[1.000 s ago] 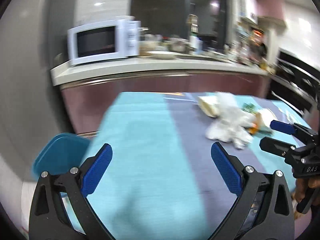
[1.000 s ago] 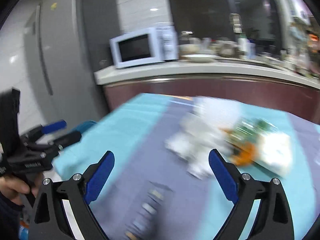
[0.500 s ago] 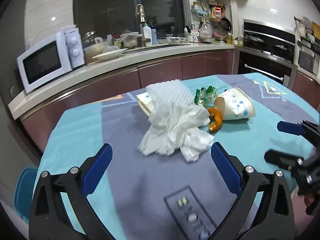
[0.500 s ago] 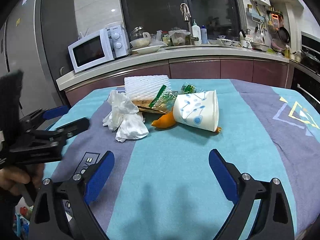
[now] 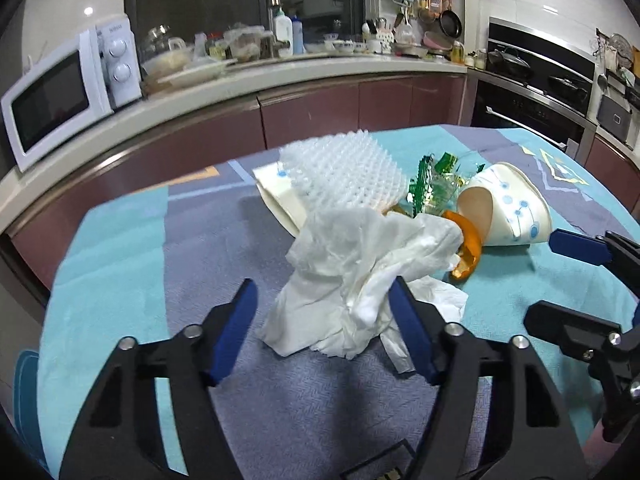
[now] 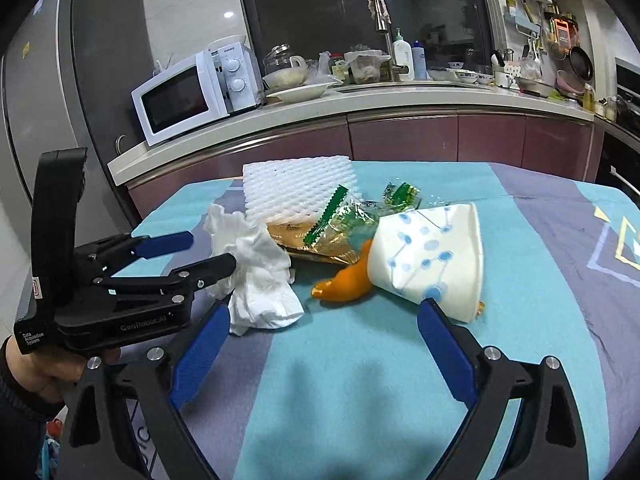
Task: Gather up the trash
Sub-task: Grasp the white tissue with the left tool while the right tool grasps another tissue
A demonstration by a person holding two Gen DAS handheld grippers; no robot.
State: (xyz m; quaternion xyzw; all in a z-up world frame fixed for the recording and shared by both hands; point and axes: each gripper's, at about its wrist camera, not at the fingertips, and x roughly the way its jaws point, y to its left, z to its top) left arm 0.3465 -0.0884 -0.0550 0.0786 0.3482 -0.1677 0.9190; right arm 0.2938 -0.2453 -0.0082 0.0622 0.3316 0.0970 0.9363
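Observation:
A heap of trash lies on the cloth-covered table [image 5: 120, 272]: crumpled white tissue [image 5: 360, 256] [image 6: 260, 276], white foam net [image 5: 344, 168] [image 6: 296, 188], green snack wrapper [image 5: 434, 184] [image 6: 340, 220], orange peel [image 5: 468, 248] [image 6: 344, 284] and a tipped paper cup [image 5: 508, 212] [image 6: 432, 256]. My left gripper [image 5: 320, 308] [image 6: 212, 248] is closing around the near part of the tissue; one fingertip touches it, but the pads do not press on it. My right gripper [image 6: 324, 336] [image 5: 560, 284] stands open just short of the cup and peel, holding nothing.
A kitchen counter with a microwave [image 5: 60, 96] [image 6: 192, 92], dishes and a sink runs behind the table. An oven [image 5: 532, 92] stands at the right, a fridge [image 6: 80, 80] at the left. A person's hand [image 6: 40, 376] holds the left gripper. A blue seat [image 5: 24, 392] sits below the table's left edge.
Both grippers have come in toward the trash heap, which now looks larger and nearer. The left gripper's jaws have narrowed and now flank the tissue. The right gripper has stayed wide.

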